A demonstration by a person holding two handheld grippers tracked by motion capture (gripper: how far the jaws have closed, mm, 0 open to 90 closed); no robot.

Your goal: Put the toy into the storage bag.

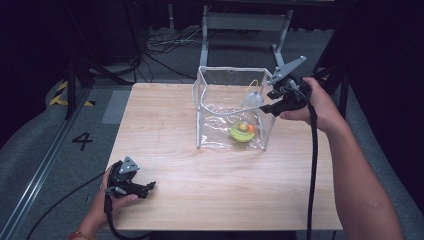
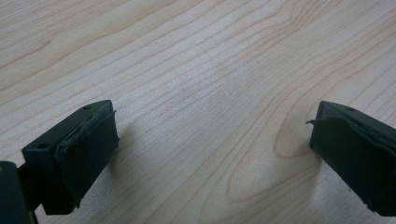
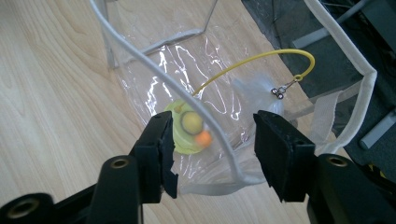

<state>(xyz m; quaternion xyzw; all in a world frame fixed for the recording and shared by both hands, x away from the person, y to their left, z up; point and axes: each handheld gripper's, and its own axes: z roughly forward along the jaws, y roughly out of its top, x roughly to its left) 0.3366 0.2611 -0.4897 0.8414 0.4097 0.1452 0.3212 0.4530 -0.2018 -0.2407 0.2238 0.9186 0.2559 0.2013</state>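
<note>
Right tool (image 1: pixel 278 106) spread at the bag (image 1: pixel 220 107) rim, three o'clock side, pinching nothing. Toy (image 1: pixel 242 131) lies inside. Left tool (image 1: pixel 149 187) spread over the counter (image 1: pixel 200 185).

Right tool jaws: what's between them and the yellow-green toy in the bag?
In the right gripper view, the clear bag's white-trimmed rim and plastic wall cross between the open right tool and the toy.

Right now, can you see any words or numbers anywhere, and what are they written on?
"4" - a black number on the grey floor left of the table.
The yellow and black stripes on the floor farther back are a warning mark, with no words.
The clear bag and the yellow-green toy inside it show no letters or numbers that can be read.
</note>
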